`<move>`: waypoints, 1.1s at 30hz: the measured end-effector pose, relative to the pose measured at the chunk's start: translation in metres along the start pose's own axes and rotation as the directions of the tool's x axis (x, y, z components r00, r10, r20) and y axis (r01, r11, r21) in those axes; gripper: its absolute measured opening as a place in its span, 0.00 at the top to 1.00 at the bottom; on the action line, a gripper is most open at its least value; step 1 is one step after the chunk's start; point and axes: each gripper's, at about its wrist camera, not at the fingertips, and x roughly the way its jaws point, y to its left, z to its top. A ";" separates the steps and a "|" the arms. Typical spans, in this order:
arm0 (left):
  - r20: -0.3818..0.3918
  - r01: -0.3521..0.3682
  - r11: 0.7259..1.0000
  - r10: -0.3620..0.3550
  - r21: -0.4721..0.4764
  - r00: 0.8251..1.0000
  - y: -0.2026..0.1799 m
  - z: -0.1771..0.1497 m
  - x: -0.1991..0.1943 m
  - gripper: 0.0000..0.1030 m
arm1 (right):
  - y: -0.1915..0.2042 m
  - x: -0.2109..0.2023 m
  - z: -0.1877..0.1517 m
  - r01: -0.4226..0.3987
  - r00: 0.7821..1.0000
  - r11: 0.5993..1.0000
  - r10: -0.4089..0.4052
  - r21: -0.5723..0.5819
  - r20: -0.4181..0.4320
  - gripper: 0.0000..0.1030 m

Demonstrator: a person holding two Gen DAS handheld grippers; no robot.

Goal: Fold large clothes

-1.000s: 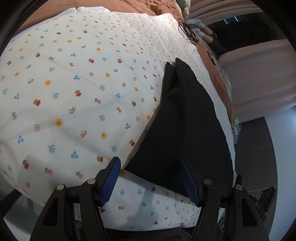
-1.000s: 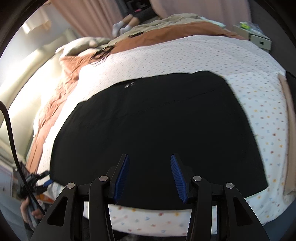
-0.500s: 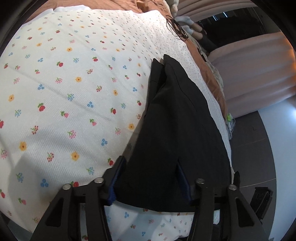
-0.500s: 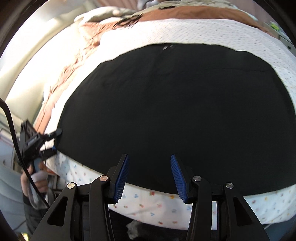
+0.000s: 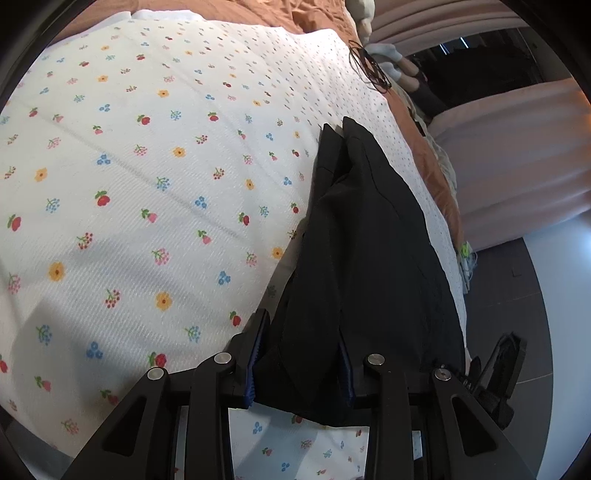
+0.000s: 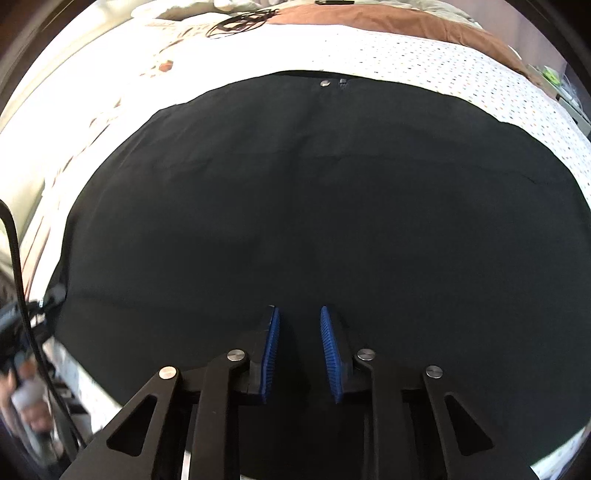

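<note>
A black garment [image 5: 369, 258] lies flat on the floral sheet [image 5: 147, 184] near the bed's right edge. My left gripper [image 5: 301, 332] has that garment's near corner between its blue pads [image 5: 258, 354]. The jaws are closing and the cloth bunches into a ridge between them. In the right wrist view the same garment [image 6: 314, 203] fills most of the picture, with a metal button [image 6: 325, 83] at its far edge. My right gripper [image 6: 297, 321] hangs low over its near part, jaws narrow and closing. A gap still shows between the pads, and I cannot tell if cloth is pinched.
A brown blanket [image 5: 258, 14] covers the far end of the bed, with a coil of black cable [image 5: 369, 72] on it. A person's socked feet [image 5: 388, 55] rest beyond. Dark floor [image 5: 509, 295] lies right of the bed. A black cable [image 6: 14, 258] hangs at the left.
My left gripper slid onto the garment's corner and its jaws narrowed around the cloth. My right gripper sank closer to the garment and its jaws narrowed.
</note>
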 end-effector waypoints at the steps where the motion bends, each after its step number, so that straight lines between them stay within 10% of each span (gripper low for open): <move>1: 0.002 -0.001 1.000 0.001 -0.006 1.000 0.000 -0.001 -0.001 0.66 | -0.001 0.003 0.007 0.000 1.000 1.000 0.000 0.004 0.003 0.76; 22: 0.021 -0.017 0.991 0.020 -0.130 1.000 0.001 -0.005 0.001 0.69 | -0.034 0.047 0.129 0.012 0.999 0.991 -0.018 0.133 0.040 0.90; 30: 0.018 0.012 0.992 -0.010 -0.126 1.000 -0.009 -0.002 -0.004 0.78 | -0.035 0.008 0.115 -0.041 0.996 0.990 0.030 0.133 0.088 0.90; 33: 0.037 0.067 0.993 -0.063 -0.098 0.997 -0.018 0.000 -0.015 0.80 | -0.041 -0.009 0.091 -0.099 0.993 0.986 0.089 0.135 0.079 0.74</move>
